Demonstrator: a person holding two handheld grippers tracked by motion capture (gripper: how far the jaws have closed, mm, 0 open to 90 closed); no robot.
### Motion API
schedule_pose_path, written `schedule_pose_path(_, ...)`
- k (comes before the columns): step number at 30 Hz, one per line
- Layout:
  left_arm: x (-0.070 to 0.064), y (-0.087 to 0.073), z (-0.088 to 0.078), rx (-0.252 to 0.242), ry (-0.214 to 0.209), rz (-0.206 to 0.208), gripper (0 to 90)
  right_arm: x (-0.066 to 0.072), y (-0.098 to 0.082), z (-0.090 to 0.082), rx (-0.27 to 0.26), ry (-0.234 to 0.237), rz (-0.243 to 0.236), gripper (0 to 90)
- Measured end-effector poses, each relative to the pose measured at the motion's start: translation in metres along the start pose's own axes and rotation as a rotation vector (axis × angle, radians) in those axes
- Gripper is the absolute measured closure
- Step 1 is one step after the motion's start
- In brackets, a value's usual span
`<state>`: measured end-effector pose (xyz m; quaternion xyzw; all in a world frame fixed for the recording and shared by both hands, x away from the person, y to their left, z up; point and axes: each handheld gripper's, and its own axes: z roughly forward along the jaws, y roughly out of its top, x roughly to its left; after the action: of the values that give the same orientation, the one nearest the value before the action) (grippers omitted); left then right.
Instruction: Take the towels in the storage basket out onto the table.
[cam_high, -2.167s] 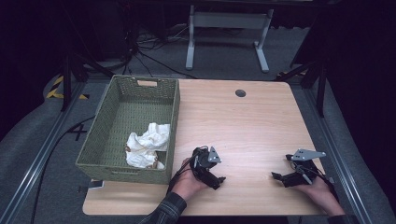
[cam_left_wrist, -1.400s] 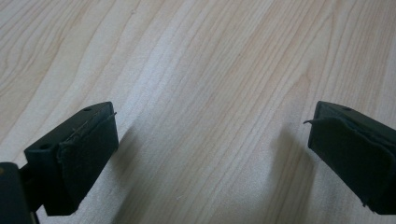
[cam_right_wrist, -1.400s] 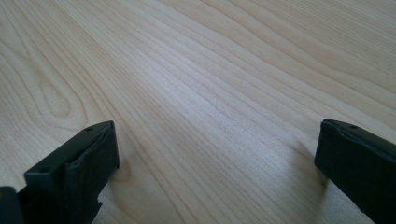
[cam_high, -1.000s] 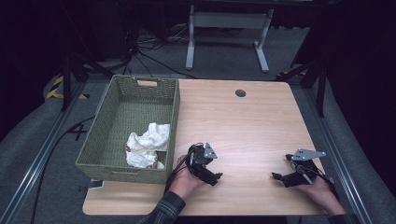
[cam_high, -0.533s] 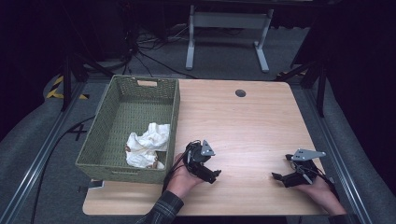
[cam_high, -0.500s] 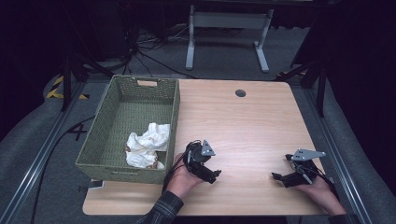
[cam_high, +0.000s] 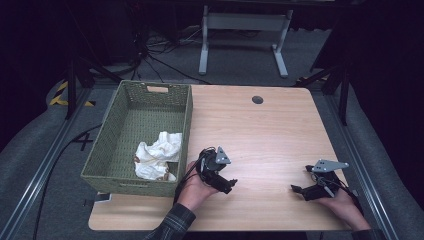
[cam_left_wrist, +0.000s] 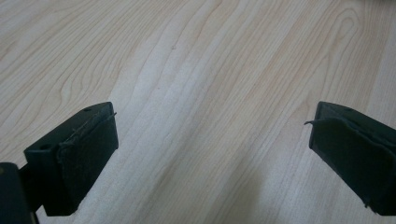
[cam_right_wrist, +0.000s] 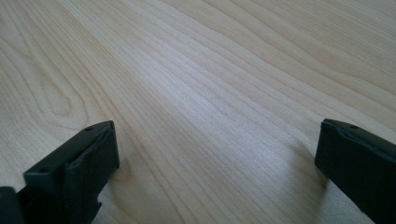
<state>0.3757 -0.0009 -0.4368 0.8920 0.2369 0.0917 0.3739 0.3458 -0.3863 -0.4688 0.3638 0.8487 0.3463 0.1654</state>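
My left gripper (cam_high: 226, 183) rests low over the wooden table (cam_high: 260, 135) near its front edge, just right of the green woven basket (cam_high: 131, 112). Its jaws stand wide open in the left gripper view (cam_left_wrist: 210, 154), with bare wood between them. My right gripper (cam_high: 299, 190) sits at the front right of the table, held by a hand. Its jaws are also wide open in the right gripper view (cam_right_wrist: 215, 163), holding nothing. A crumpled white cloth (cam_high: 156, 154) lies inside the basket at its near end.
A small dark round hole (cam_high: 257, 99) marks the table's far side. Beyond the table stands a white metal frame (cam_high: 243, 22) on the grey floor, with cables (cam_high: 150, 55) around it. Rails run along both sides of the table.
The left gripper has shifted slightly left and toward the basket. The right gripper has stayed almost where it was.
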Motion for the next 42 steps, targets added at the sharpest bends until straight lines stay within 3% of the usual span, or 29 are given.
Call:
schedule_pose_path(34,0.008,0.025,-0.024,-0.03,-0.032,0.009,1.9,0.0,0.0,0.0,0.001,0.001,0.001,0.1)
schedule_pose_path(42,0.011,0.031,-0.031,-0.051,-0.064,0.001,1.9,0.0,0.0,0.0,0.001,0.001,0.002,0.1)
